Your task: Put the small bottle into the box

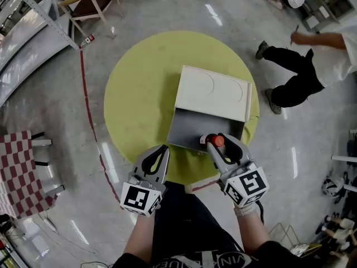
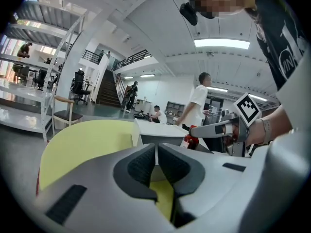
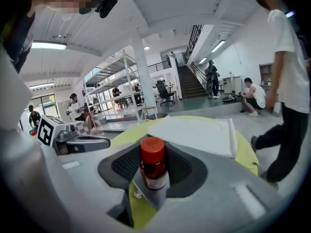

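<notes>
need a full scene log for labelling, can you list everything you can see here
table: one, yellow-green, round, centre of the floor
box: one, white with a grey inside, lid open and folded back, on the right half of the table
small bottle: one, dark with a red cap, upright, at the box's near edge
chair: one, pale wood with a dark seat, far left
checked cloth: one, red and white, at the left edge
floor tape: one line, red, curving past the table's left side
bystanders: at least two, white tops, far right
left gripper: one, grey, jaws shut and empty, at the table's near edge
right gripper: one, grey, shut on the small bottle
</notes>
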Demonstrator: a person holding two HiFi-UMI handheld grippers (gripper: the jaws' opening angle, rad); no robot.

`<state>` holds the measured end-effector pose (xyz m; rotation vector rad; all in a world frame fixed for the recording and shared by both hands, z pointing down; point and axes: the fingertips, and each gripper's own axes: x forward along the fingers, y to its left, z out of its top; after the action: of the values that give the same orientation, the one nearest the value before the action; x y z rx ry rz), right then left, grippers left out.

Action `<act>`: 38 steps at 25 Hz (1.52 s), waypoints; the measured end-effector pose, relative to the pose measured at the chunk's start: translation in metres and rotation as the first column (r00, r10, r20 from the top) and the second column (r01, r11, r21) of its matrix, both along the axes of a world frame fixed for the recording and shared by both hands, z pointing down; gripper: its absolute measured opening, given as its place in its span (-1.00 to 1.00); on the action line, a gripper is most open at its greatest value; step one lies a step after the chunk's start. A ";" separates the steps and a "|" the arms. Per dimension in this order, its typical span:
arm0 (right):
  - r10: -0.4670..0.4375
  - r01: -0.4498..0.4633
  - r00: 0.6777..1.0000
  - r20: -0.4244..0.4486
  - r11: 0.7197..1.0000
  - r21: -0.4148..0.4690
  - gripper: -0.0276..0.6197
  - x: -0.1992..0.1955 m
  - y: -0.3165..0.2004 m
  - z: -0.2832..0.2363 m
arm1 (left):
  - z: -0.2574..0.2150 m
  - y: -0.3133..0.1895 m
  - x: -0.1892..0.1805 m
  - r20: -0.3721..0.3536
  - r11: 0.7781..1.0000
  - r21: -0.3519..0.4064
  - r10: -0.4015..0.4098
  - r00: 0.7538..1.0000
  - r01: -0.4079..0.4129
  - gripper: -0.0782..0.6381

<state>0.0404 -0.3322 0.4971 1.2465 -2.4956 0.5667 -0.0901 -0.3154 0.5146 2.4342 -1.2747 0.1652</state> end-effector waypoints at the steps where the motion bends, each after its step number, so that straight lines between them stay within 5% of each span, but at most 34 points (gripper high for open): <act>1: -0.003 0.003 1.000 -0.006 1.000 -0.002 -0.46 -0.001 0.000 0.001 | -0.001 0.000 0.000 -0.003 1.000 -0.002 0.000 1.000 0.000 -0.72; 23: -0.136 0.140 0.966 -0.222 0.990 0.003 -0.46 -0.023 0.003 0.027 | 0.009 -0.009 -0.007 -0.031 1.000 -0.018 -0.005 1.000 0.005 -0.72; 38: -0.134 0.134 0.972 -0.193 0.991 -0.011 -0.45 -0.020 0.011 0.024 | 0.007 0.001 -0.004 -0.039 1.000 -0.020 -0.006 0.999 0.005 -0.72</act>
<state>0.0205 -0.3207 0.5211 1.0683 -2.3939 0.3900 -0.0942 -0.3146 0.5215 2.4050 -1.2576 0.1280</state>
